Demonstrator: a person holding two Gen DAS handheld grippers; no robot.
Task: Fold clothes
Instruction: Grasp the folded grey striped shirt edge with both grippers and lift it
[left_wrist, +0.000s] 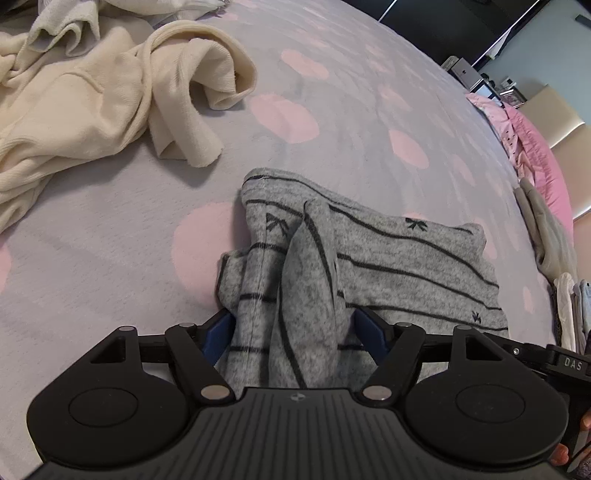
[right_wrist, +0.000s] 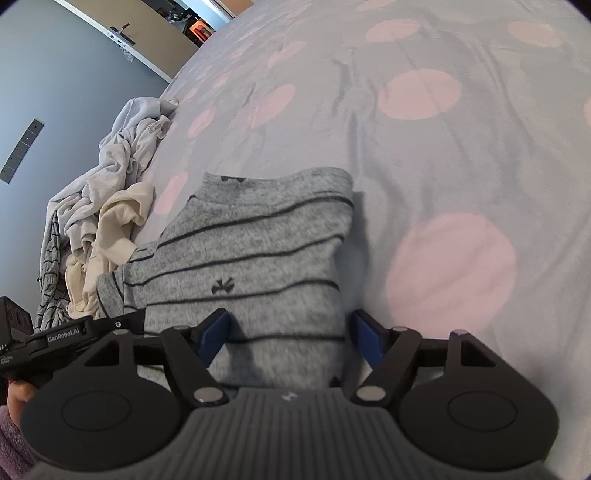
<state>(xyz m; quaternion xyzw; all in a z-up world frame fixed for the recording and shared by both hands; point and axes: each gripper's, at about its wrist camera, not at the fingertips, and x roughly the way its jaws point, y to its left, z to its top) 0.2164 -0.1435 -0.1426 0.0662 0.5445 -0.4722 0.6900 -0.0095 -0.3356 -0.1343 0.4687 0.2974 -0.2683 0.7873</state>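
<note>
A grey top with thin dark stripes and small bow prints (left_wrist: 388, 258) lies folded on the lilac bedspread with pink dots (left_wrist: 332, 110). Its left side is bunched into an upright ridge that runs between the blue pads (left_wrist: 218, 332) of my left gripper (left_wrist: 295, 328). That gripper's jaws stand wide and open around the ridge. In the right wrist view the same top (right_wrist: 258, 251) lies flat. My right gripper (right_wrist: 290, 332) is open over its near right corner, and a gap shows between the cloth edge and the right pad (right_wrist: 365, 339).
A crumpled cream garment (left_wrist: 92, 110) lies at the far left. A heap of white, cream and grey clothes (right_wrist: 110, 206) sits by the bed's edge. Folded items (left_wrist: 554, 240) and a pink blanket (left_wrist: 535, 147) line the right edge. A wall (right_wrist: 55, 92) stands beyond.
</note>
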